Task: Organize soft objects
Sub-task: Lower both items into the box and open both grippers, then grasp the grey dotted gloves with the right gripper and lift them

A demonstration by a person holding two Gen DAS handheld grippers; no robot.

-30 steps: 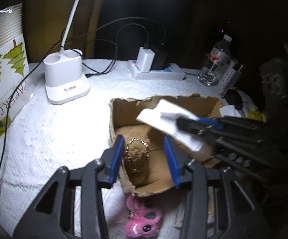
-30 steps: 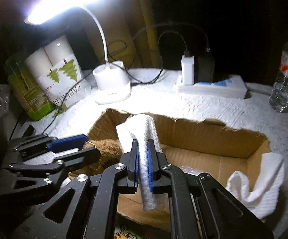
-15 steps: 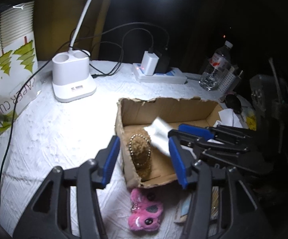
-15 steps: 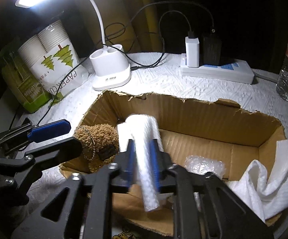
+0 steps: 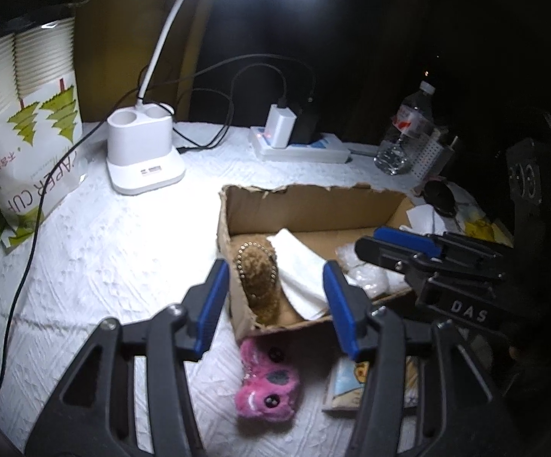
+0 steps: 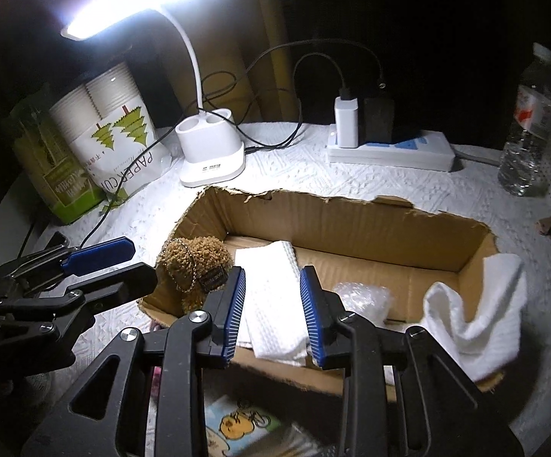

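Observation:
A torn cardboard box (image 6: 351, 221) (image 5: 313, 205) holds a brown plush bear (image 6: 195, 266) (image 5: 258, 278) at its left end. Beside the bear lies a folded white cloth (image 6: 271, 301) (image 5: 298, 266). Another white cloth (image 6: 477, 304) drapes over the box's right end. My right gripper (image 6: 273, 312) is open above the folded cloth, apart from it. My left gripper (image 5: 271, 304) is open and empty over the box's near left corner. A pink plush toy (image 5: 268, 384) lies on the table in front of the box.
A white desk lamp (image 6: 210, 152) (image 5: 142, 156), a power strip (image 6: 390, 148) with chargers and cables, a paper cup pack (image 5: 24, 133) and a water bottle (image 6: 530, 122) ring the box. A clear plastic bag (image 6: 363, 297) lies in the box. A picture booklet (image 6: 237, 426) lies in front.
My right gripper lowered the folded white cloth into the box, opened and let it go. Both grippers drew back from the box. The left gripper stayed open.

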